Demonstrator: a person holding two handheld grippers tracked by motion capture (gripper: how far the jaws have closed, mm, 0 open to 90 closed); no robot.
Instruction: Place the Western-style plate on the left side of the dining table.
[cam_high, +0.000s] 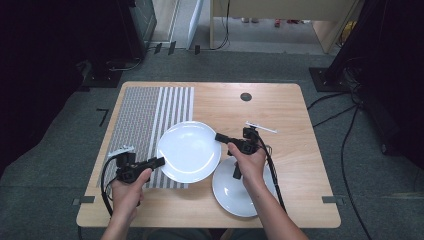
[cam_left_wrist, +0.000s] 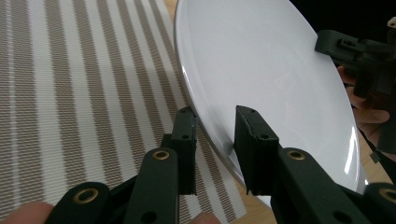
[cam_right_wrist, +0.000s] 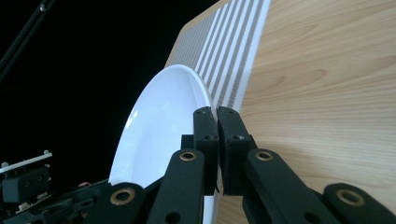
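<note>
- The large white plate (cam_high: 189, 151) you hold is empty; it sits over the striped placemat's (cam_high: 150, 116) right edge and the wooden table (cam_high: 280, 107).
- A second empty white plate (cam_high: 227, 192) lies on the table under your right forearm.
- No readable writing anywhere.
- Your right gripper (cam_high: 219, 136) is clamped tight on the large plate's right rim.
- Your left gripper (cam_high: 159, 161) straddles the left rim, jaws apart, one above, one below.

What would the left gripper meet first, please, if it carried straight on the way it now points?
The left gripper points right, across the large round white plate whose rim sits between its jaws. Straight on, it would likely slide further over that plate, then meet the right gripper at the opposite rim.
</note>
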